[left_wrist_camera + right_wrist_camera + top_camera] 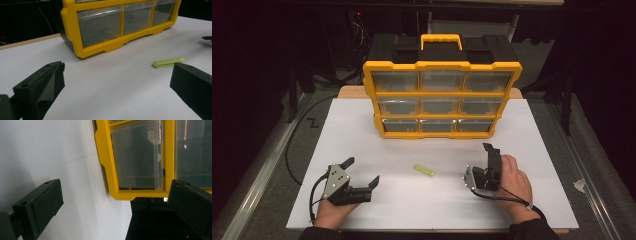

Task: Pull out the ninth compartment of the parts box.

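1. Clip (pixel 424 170), small and green, lies flat on the white table (pixel 362 130), between my two claws and in front of the yellow drawer cabinet (pixel 441 97), well apart from it. Nothing touches it.
2. Progress, as I judge it: nothing done yet. Clip not picked up; all nine clear drawers look shut. Grasping and whatever follows is all left.
3. Left claw (pixel 362 172): jaws wide, holding nothing, low over the table, pointing forward and toward the middle. In the left gripper view the clip (pixel 168 62) sits just ahead of the right-hand jaw.
4. Right claw (pixel 487 155): rolled on its side, jaws wide and holding nothing, aimed at the cabinet's bottom right corner (pixel 140 192). My hand (pixel 514 182) grips it from the right.
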